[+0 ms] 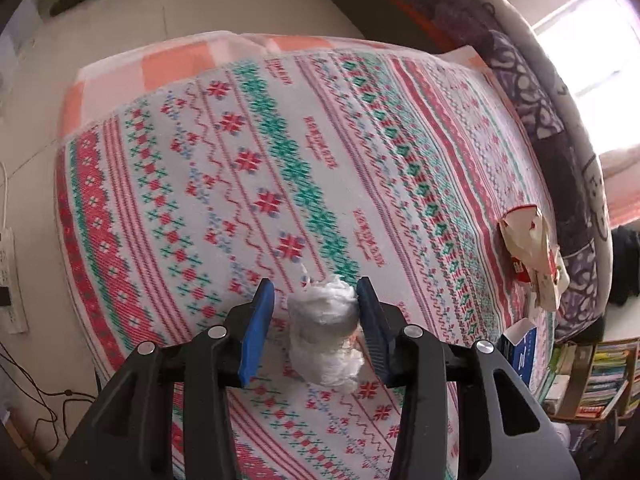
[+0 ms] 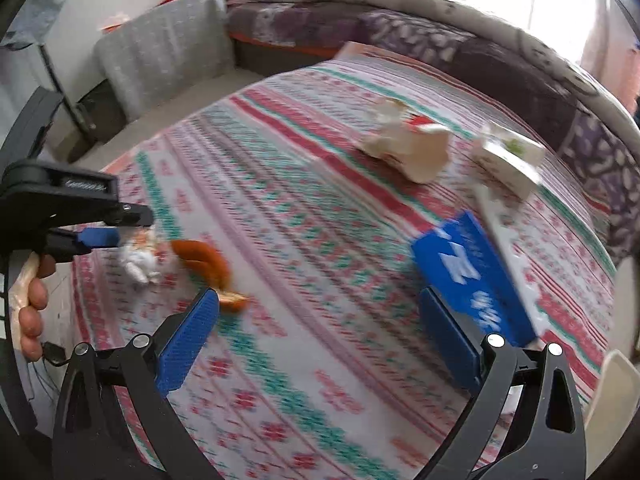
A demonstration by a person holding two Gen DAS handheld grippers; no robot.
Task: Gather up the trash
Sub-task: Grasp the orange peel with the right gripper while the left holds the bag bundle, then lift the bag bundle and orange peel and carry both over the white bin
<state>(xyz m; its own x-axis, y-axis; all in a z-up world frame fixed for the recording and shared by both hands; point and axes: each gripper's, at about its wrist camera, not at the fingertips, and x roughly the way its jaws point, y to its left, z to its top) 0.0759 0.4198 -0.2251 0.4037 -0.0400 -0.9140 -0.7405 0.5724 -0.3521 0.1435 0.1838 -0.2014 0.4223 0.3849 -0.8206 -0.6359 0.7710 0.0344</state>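
My left gripper (image 1: 316,300) is shut on a white wad of tissue (image 1: 324,320), held just over the patterned tablecloth (image 1: 280,140). In the right wrist view, that left gripper (image 2: 120,236) sits at the far left with the tissue (image 2: 138,262) hanging from it. My right gripper (image 2: 318,296) stands wide open above the cloth with nothing between its pads. A curl of orange peel (image 2: 208,264) lies by its left fingertip. A blue box (image 2: 468,272) lies by its right finger. A crumpled red-and-white paper wrapper (image 2: 408,148) (image 1: 528,248) lies further back.
A white carton with green print (image 2: 508,160) lies beside the blue box (image 1: 520,344). A quilt-covered bed (image 2: 400,32) borders the table's far side. A grey padded chair (image 2: 160,52) stands at the back left. A power strip (image 1: 10,280) and cables lie on the floor; bookshelves (image 1: 600,380) at right.
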